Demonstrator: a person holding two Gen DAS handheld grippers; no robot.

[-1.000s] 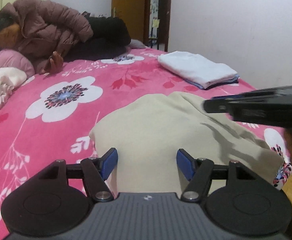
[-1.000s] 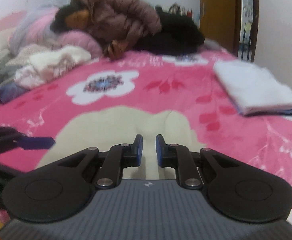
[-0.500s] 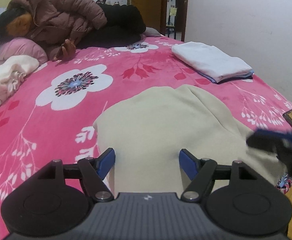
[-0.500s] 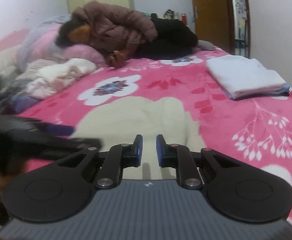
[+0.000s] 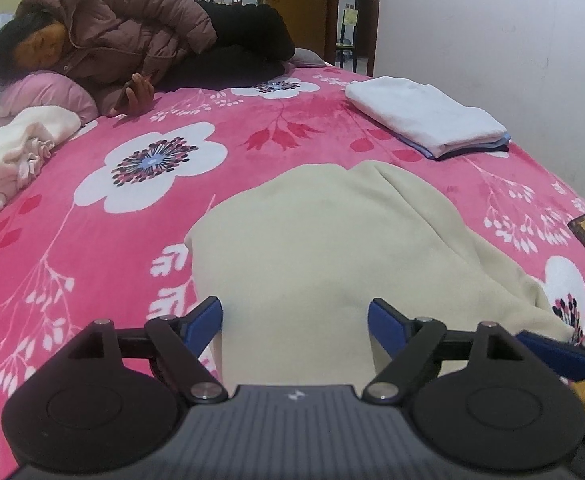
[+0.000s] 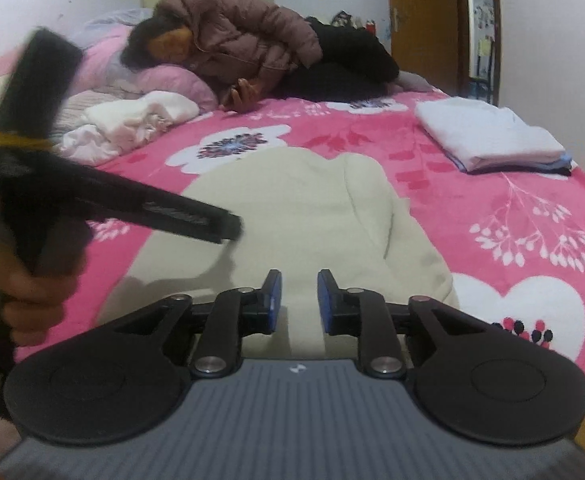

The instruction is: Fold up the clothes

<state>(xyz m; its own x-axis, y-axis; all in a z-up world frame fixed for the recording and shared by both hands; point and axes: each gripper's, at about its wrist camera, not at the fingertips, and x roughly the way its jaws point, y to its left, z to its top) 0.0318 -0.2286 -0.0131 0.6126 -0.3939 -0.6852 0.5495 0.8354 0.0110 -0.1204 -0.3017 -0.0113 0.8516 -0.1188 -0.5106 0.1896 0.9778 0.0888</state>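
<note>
Both grippers are empty right now: the left gripper [image 5: 295, 322] is spread wide over the near hem of the cream garment [image 5: 332, 248], and the right gripper [image 6: 295, 295] is only partly parted just beside it. That garment lies mostly flat in the middle of the pink floral blanket [image 5: 92, 216], one side flap looking folded in, so I'd guess it's halfway. One folded stack [image 5: 424, 118] is done by the wall, with a rumpled white pile [image 5: 16, 148] seemingly left.

Both wrist cameras low at near bed [image 5: 92, 208] edge, facing far headboard end; shared: cream garment [image 5: 332, 240] close below, folded stack [image 6: 488, 136] far right.
</note>
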